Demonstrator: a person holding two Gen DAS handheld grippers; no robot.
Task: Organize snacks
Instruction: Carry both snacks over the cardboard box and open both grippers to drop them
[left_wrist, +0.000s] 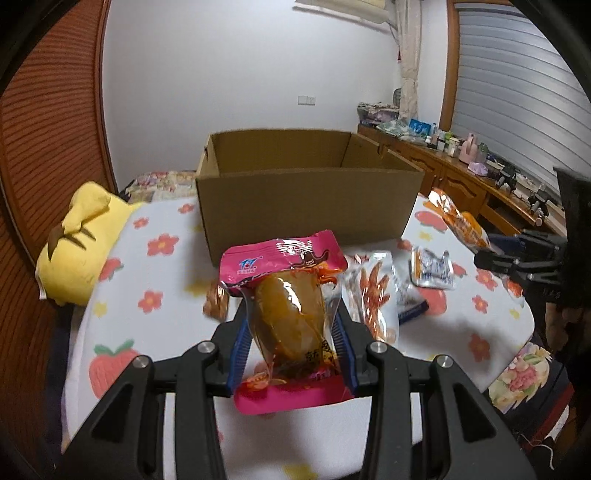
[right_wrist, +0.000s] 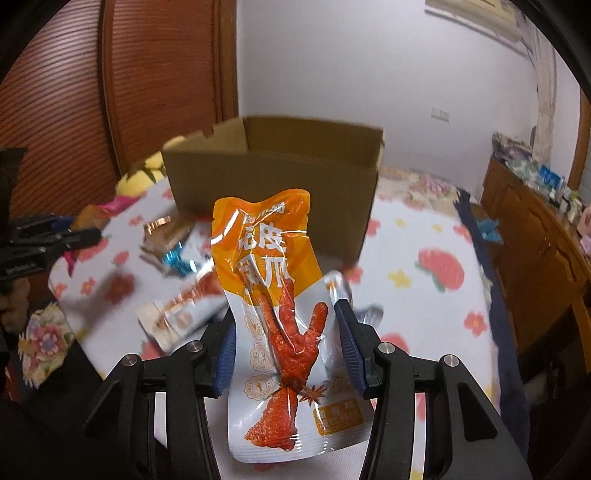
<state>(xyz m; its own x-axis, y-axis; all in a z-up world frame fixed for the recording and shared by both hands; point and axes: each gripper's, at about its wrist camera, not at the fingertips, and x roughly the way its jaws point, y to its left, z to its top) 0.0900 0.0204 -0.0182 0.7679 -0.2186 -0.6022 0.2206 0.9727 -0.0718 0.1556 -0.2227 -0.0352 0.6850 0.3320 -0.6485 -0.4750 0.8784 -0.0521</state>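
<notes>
My left gripper (left_wrist: 291, 317) is shut on a pink packet (left_wrist: 284, 266) with an orange-brown snack inside, held upright above the flowered cloth. My right gripper (right_wrist: 286, 325) is shut on an orange and white chicken-feet packet (right_wrist: 273, 295), also clear of the cloth. An open cardboard box (left_wrist: 306, 199) stands behind both packets, and its inside floor is hidden. In the left wrist view the right gripper (left_wrist: 487, 253) shows at the right edge with its orange packet (left_wrist: 458, 221). The left gripper (right_wrist: 74, 229) shows at the left edge of the right wrist view.
Loose snacks lie on the flowered cloth (left_wrist: 155, 266): a chicken-feet packet (left_wrist: 373, 291), a small white and blue packet (left_wrist: 432, 267) and blurred packets (right_wrist: 177, 317). A yellow plush (left_wrist: 77, 243) sits at the left. A wooden cabinet (left_wrist: 461, 173) with bottles runs along the right.
</notes>
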